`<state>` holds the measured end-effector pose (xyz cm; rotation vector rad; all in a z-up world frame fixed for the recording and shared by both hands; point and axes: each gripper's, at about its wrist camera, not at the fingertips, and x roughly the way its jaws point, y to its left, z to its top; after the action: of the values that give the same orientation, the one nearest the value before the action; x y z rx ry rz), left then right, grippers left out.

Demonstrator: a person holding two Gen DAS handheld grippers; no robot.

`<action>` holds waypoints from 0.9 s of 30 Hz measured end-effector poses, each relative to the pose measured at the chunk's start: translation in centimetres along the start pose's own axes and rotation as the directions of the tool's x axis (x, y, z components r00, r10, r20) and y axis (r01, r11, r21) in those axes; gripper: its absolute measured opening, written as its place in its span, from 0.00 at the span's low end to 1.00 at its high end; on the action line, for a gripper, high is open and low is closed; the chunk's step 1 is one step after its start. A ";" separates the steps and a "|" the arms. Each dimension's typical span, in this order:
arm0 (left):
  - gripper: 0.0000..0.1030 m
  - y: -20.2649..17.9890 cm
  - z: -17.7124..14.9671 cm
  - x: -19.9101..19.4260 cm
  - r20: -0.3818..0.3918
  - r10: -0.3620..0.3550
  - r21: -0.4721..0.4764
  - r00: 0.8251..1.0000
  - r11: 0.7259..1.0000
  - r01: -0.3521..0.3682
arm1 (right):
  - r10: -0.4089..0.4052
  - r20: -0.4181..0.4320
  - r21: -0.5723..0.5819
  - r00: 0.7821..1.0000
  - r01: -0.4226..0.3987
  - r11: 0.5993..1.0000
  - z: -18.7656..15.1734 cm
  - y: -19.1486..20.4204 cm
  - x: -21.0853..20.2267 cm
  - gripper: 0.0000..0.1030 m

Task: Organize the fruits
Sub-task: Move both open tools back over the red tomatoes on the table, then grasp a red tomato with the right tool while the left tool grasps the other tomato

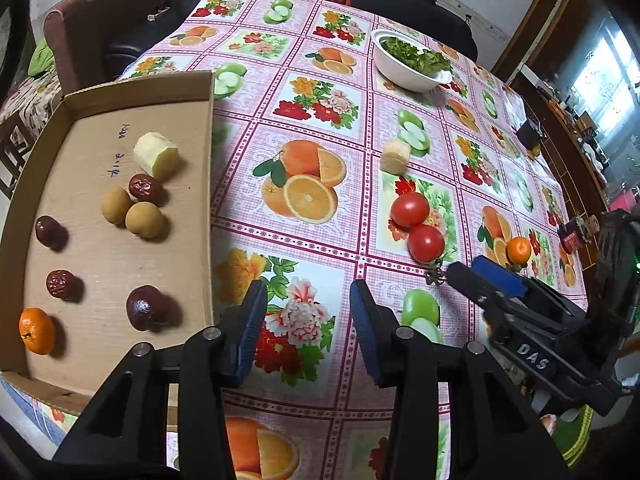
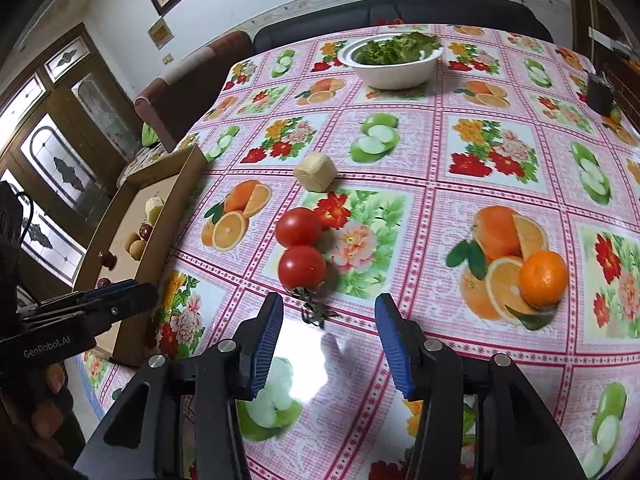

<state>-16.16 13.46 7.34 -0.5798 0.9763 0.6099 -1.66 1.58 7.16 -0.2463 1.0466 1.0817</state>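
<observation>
A cardboard tray (image 1: 120, 264) at the table's left holds a mandarin (image 1: 36, 336), several dark red fruits (image 1: 146, 307), two tan fruits (image 1: 144, 219) and a pale peeled chunk (image 1: 156, 154). On the cloth lie two tomatoes (image 2: 301, 245), a loose green stem (image 2: 314, 310), a pale chunk (image 2: 315, 171) and a mandarin (image 2: 543, 278). My left gripper (image 1: 308, 320) is open and empty beside the tray's right wall. My right gripper (image 2: 329, 344) is open and empty, just short of the near tomato and stem; it also shows in the left wrist view (image 1: 472, 276).
A white bowl of greens (image 2: 390, 62) stands at the far side of the table. A small dark box (image 2: 599, 92) sits at the far right edge. A sofa and armchair stand behind the table. The fruit-print cloth (image 2: 420, 208) covers the table.
</observation>
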 end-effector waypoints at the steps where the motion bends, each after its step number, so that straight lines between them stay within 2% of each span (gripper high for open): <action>1: 0.40 0.0 0.0 0.0 -0.001 0.001 -0.001 1.000 1.000 -0.001 | 0.002 -0.002 -0.008 1.000 -0.002 1.000 0.1 0.2 0.2 0.49; 7: 0.40 -0.1 0.6 0.5 -0.008 0.004 -0.006 1.000 1.000 -0.004 | 0.011 -0.019 -0.049 1.000 -0.011 0.999 0.8 1.6 2.5 0.49; 10: 0.40 -0.5 1.1 0.8 -0.007 -0.001 0.002 1.000 1.000 0.001 | -0.010 -0.030 -0.058 0.999 0.008 0.998 1.2 1.7 3.9 0.48; 12: 0.42 -1.2 1.6 1.2 -0.006 -0.008 0.015 1.000 1.000 0.008 | -0.016 -0.024 -0.068 1.000 0.015 0.998 1.2 1.7 3.9 0.34; 14: 0.43 -2.1 2.0 1.7 -0.009 -0.028 0.033 1.000 0.999 0.028 | 0.012 -0.033 -0.048 0.999 -0.013 0.999 1.0 1.1 3.5 0.31; 20: 0.43 -5.9 3.7 4.6 -0.043 -0.069 0.099 0.997 0.992 0.072 | -0.010 0.013 0.018 1.000 0.010 1.000 -0.7 -2.2 -0.5 0.32; 25: 0.43 -8.8 4.2 6.5 -0.066 -0.078 0.146 0.995 0.985 0.087 | -0.020 0.022 0.069 1.000 0.019 0.997 -1.7 -4.4 -2.3 0.32; 27: 0.43 -9.3 4.3 7.3 -0.074 -0.061 0.149 0.995 0.986 0.071 | -0.021 0.027 0.075 0.999 0.019 0.997 -1.7 -4.6 -2.6 0.32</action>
<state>-4.05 11.54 4.44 -0.4986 1.0542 0.4545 0.94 -3.35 6.90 -0.1807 1.0552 1.0233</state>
